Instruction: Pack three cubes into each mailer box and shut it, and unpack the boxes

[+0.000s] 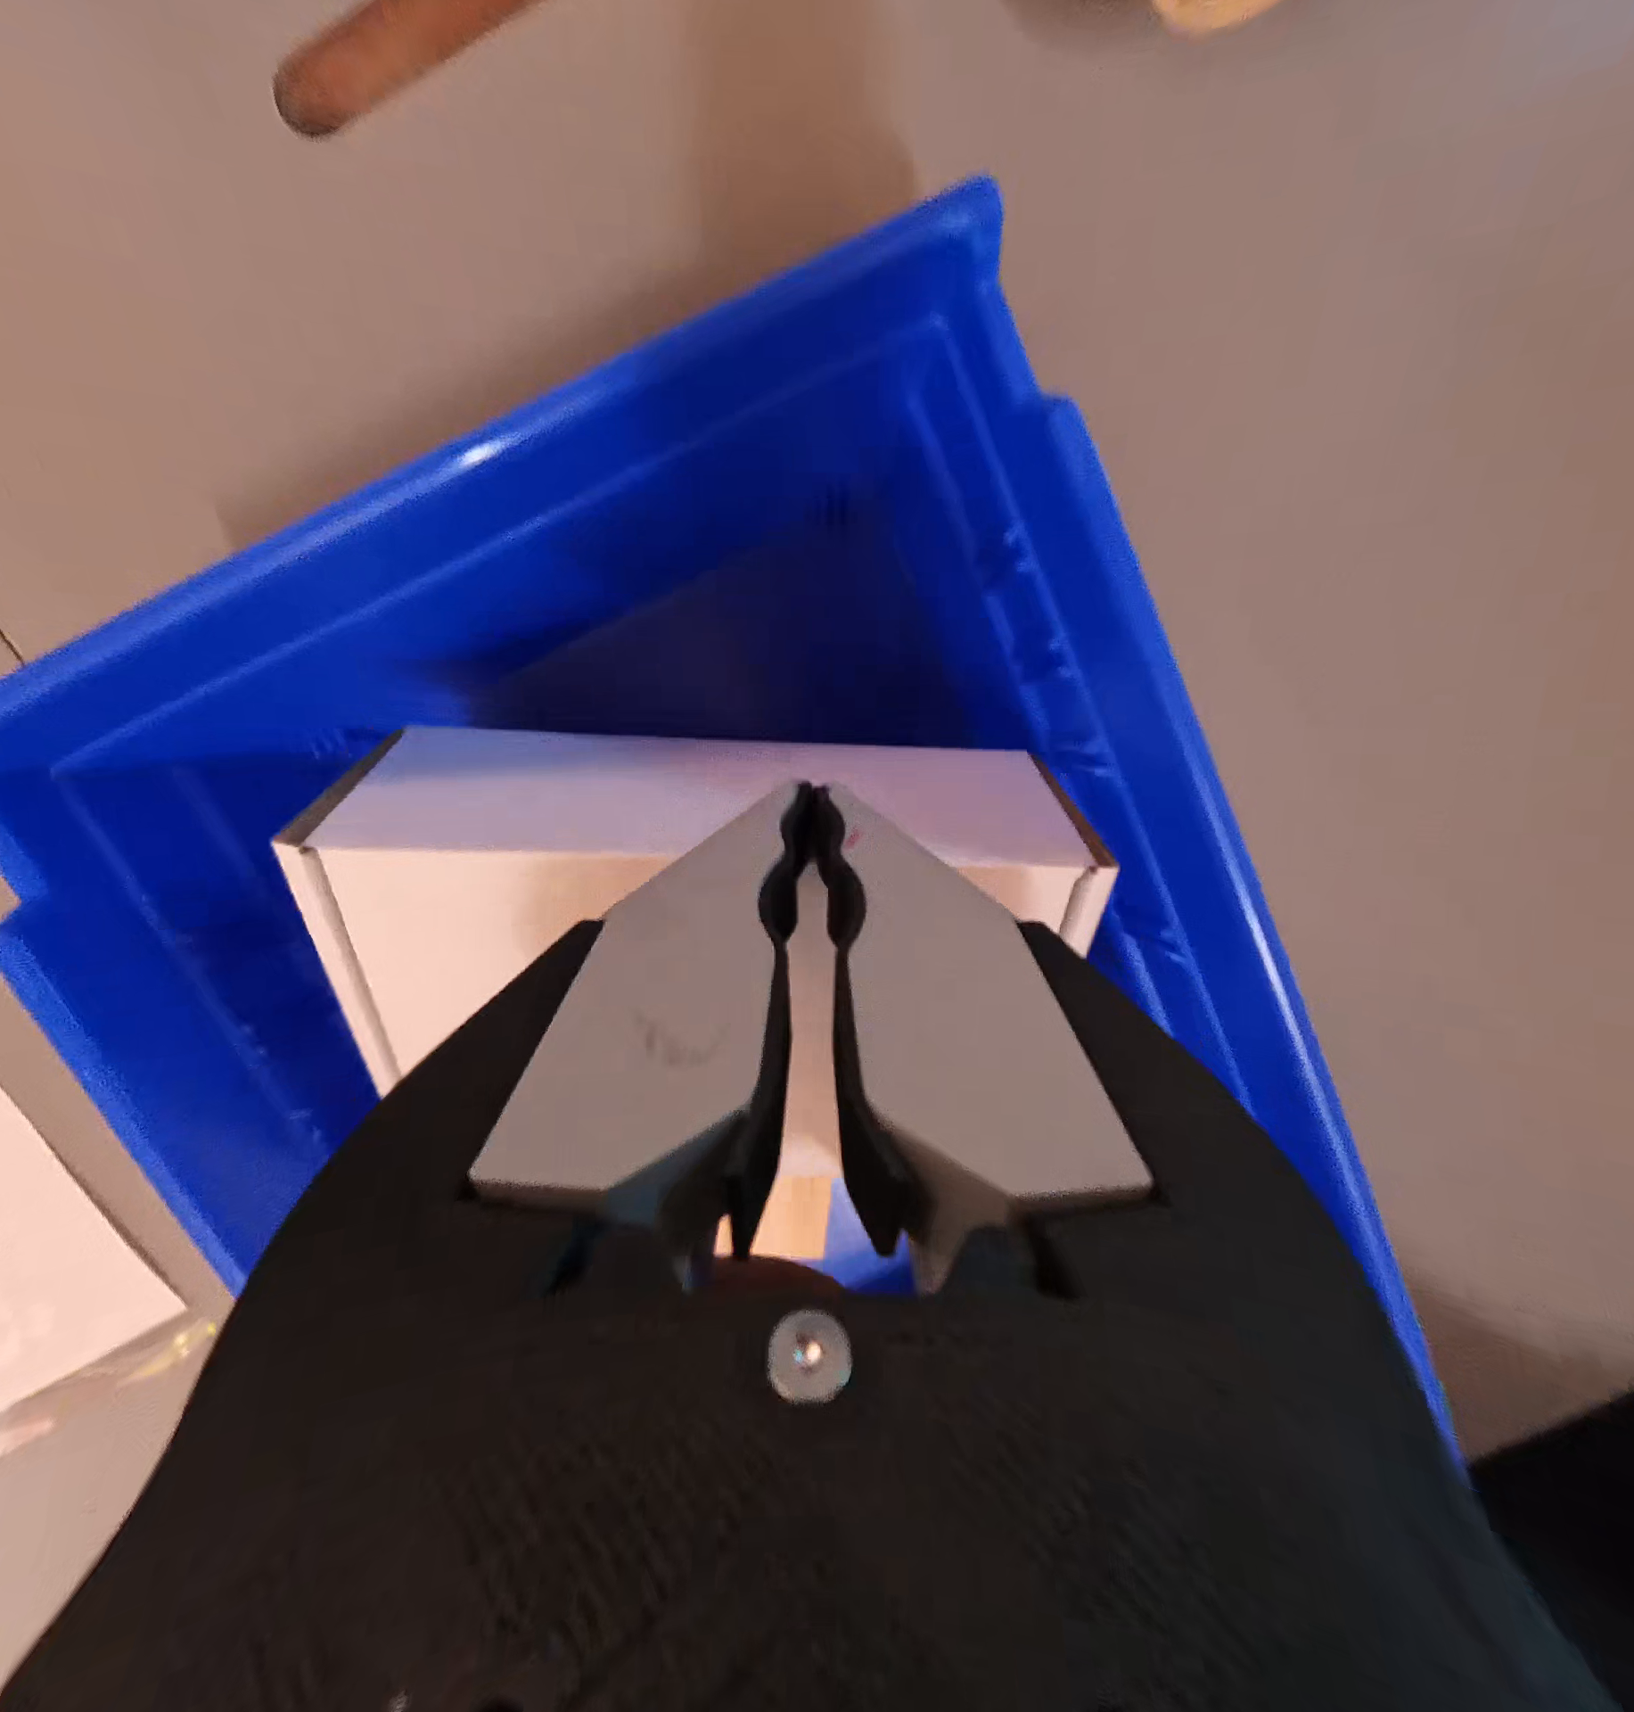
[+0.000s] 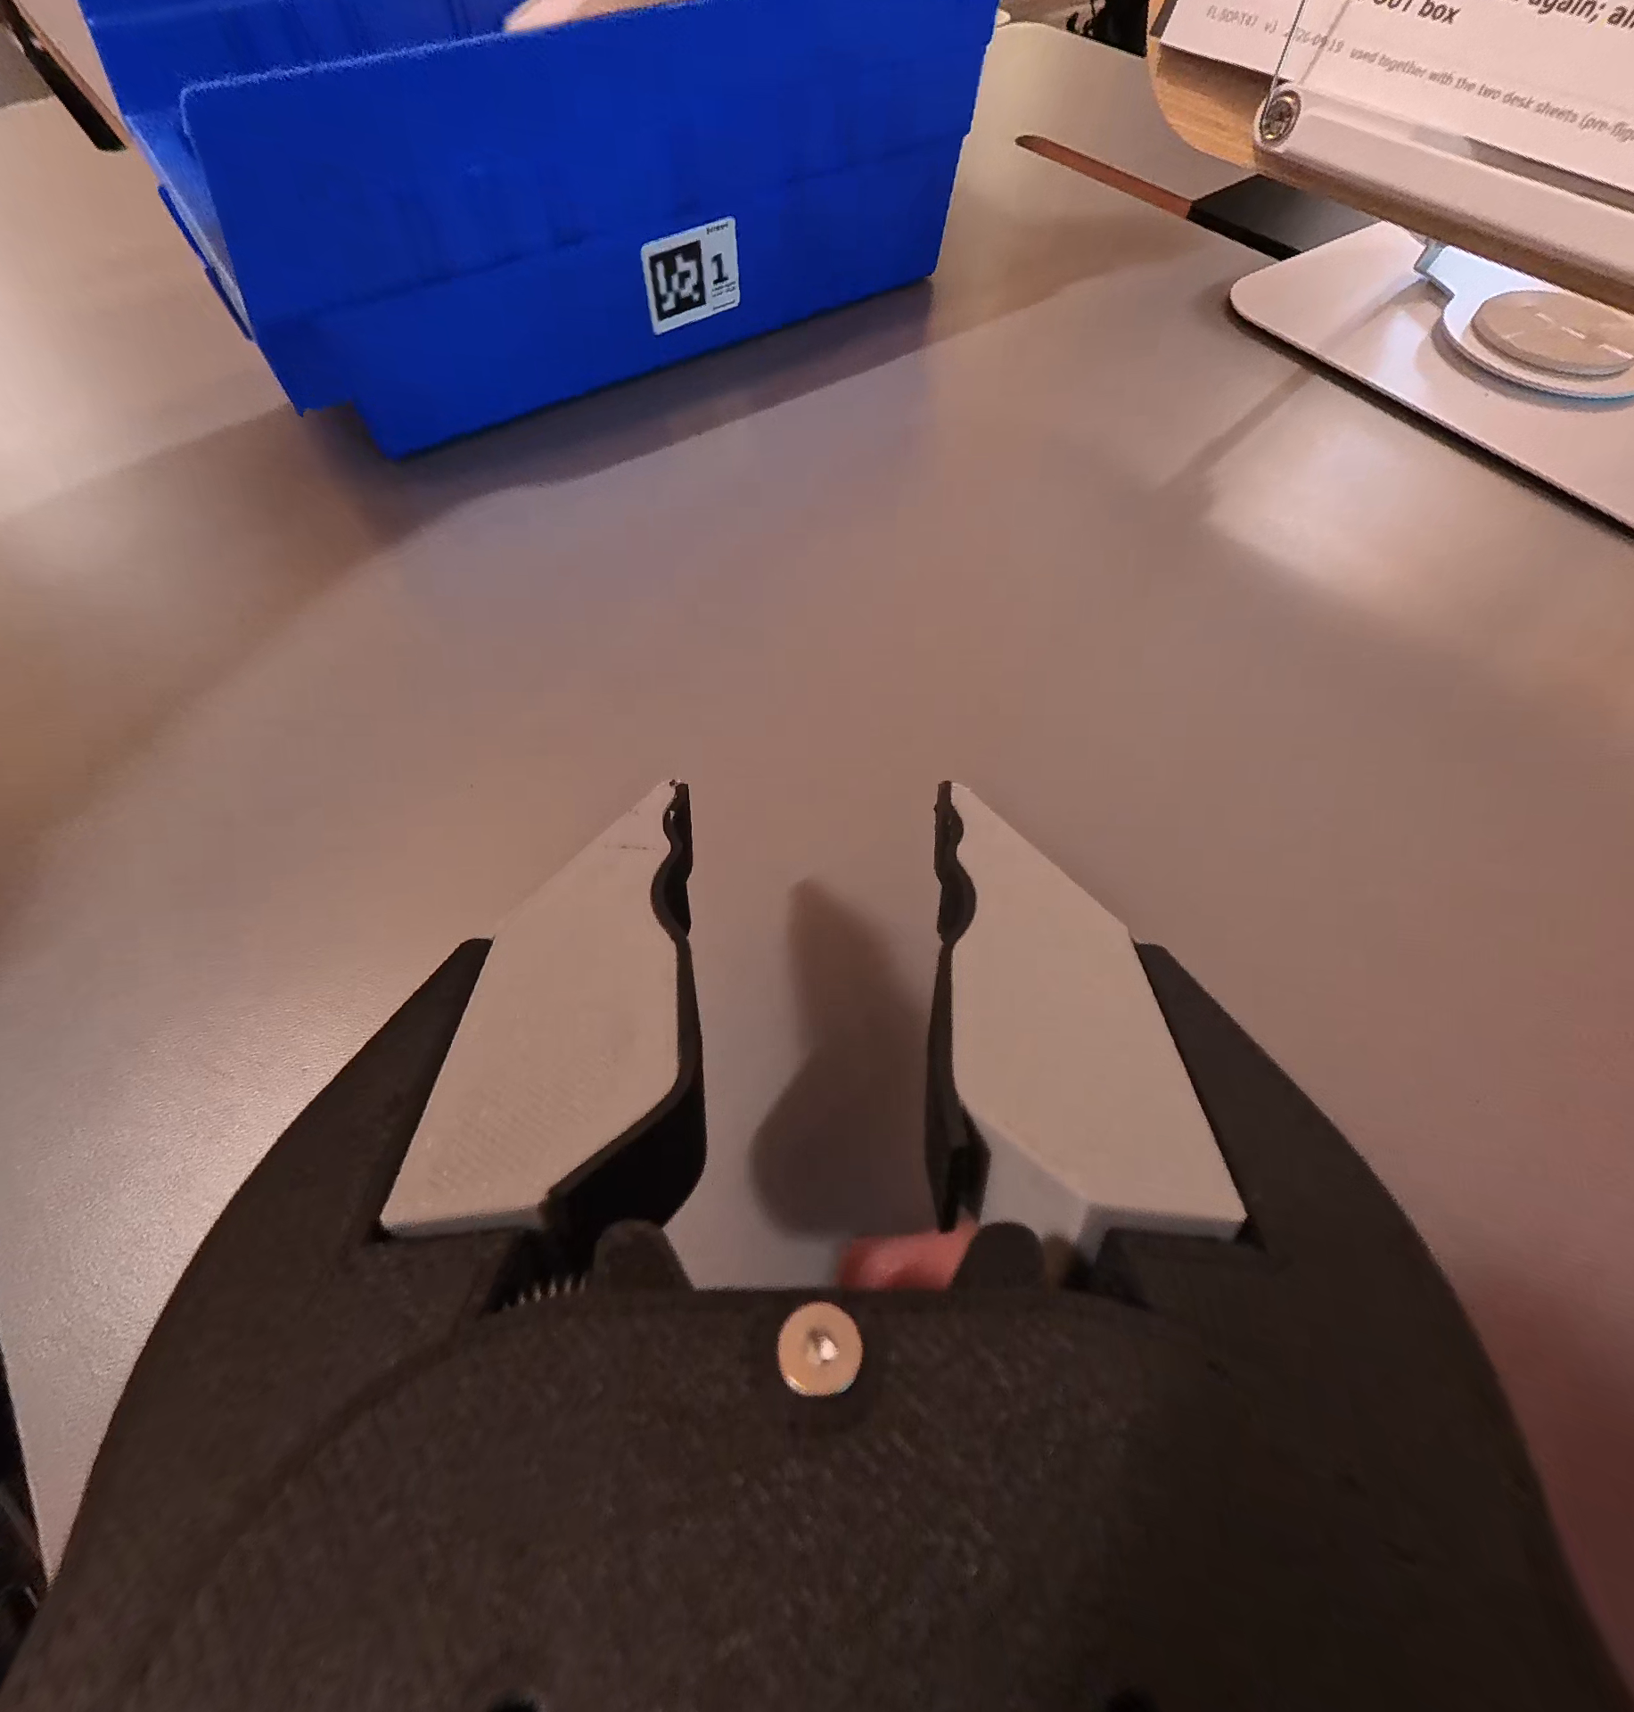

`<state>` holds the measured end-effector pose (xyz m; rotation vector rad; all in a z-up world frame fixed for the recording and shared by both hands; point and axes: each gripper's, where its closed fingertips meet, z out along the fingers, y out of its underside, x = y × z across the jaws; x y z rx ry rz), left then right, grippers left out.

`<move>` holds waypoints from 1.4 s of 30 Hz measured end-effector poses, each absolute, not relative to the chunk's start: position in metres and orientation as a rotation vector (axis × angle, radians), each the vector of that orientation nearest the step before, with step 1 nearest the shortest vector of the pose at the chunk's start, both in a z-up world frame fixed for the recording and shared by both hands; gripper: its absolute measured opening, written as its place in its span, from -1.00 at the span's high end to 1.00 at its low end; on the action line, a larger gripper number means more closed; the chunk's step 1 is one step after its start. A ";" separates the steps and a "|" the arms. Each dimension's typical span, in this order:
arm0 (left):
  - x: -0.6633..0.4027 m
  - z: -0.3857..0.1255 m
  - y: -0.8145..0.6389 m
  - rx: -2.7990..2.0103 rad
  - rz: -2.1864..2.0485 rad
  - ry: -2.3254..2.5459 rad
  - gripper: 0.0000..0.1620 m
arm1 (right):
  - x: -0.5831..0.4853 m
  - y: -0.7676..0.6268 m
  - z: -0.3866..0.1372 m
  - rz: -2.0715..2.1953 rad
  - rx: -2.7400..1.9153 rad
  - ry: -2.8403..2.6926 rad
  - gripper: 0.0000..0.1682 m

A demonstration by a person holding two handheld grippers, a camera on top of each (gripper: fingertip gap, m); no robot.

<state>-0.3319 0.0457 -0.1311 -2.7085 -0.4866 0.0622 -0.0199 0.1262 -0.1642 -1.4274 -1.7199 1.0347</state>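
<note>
In the left wrist view a white mailer box (image 1: 479, 926) sits inside a blue bin (image 1: 609, 519), with its flaps closed as far as I can see. My left gripper (image 1: 813, 795) is shut, its fingertips meeting right over the box's upper face. Nothing shows between the pads. I cannot tell whether the tips touch the box. My right gripper (image 2: 813, 806) is open and empty, low over the bare grey table (image 2: 794, 602). The blue bin (image 2: 535, 232) stands ahead of it to the left. No cubes are in view.
A sheet holder on a white stand (image 2: 1443, 352) stands at the right back. A thin brown stick (image 2: 1109, 181) lies beside it and also shows in the left wrist view (image 1: 368, 74). A clear-sleeved paper (image 1: 44, 1251) lies left of the bin. The bin's side carries a marker sticker (image 2: 691, 276). Tip to tip, the grippers are about 35 cm apart. From my left tips it is roughly 25 cm to the thin brown stick (image 2: 1109, 181); from my right, 45 cm.
</note>
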 end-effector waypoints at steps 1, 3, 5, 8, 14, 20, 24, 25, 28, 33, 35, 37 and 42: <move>-0.327 -0.128 0.042 -2.718 0.041 -0.496 1.00 | -0.020 0.127 -0.164 1.040 -1.429 -1.715 0.40; -0.320 -0.122 0.031 -2.741 0.047 -0.485 1.00 | -0.019 0.127 -0.163 1.052 -1.434 -1.706 0.40; -0.318 -0.114 0.016 -2.758 0.134 -0.443 1.00 | -0.019 0.127 -0.162 1.060 -1.433 -1.704 0.40; -0.301 -0.109 -0.007 -2.766 0.125 -0.420 1.00 | -0.018 0.126 -0.162 1.051 -1.423 -1.706 0.40; -0.303 -0.129 -0.085 -2.893 0.343 -0.464 1.00 | -0.019 0.126 -0.162 1.044 -1.424 -1.708 0.40; -0.261 -0.130 -0.100 -2.784 0.269 -0.355 0.53 | -0.018 0.127 -0.162 1.053 -1.430 -1.698 0.40; -0.259 -0.121 -0.098 -2.691 0.596 -0.109 0.25 | -0.019 0.128 -0.162 1.052 -1.433 -1.699 0.40; -0.259 -0.120 -0.095 -2.667 0.672 -0.043 0.22 | -0.019 0.128 -0.162 1.050 -1.434 -1.700 0.40; -0.259 -0.133 -0.091 -2.682 0.812 0.101 0.20 | -0.019 0.129 -0.162 1.057 -1.441 -1.691 0.40; -0.288 -0.139 -0.084 -2.677 0.968 0.080 0.21 | -0.019 0.131 -0.161 1.089 -1.465 -1.675 0.40; -0.310 -0.122 -0.078 -2.569 1.059 -0.019 0.41 | -0.019 0.131 -0.161 1.093 -1.469 -1.676 0.40; -0.323 -0.110 -0.072 -2.475 1.078 -0.089 0.52 | -0.019 0.131 -0.161 1.089 -1.466 -1.679 0.40; -0.302 -0.141 -0.071 -2.606 1.019 0.139 0.21 | -0.019 0.129 -0.162 1.081 -1.460 -1.694 0.40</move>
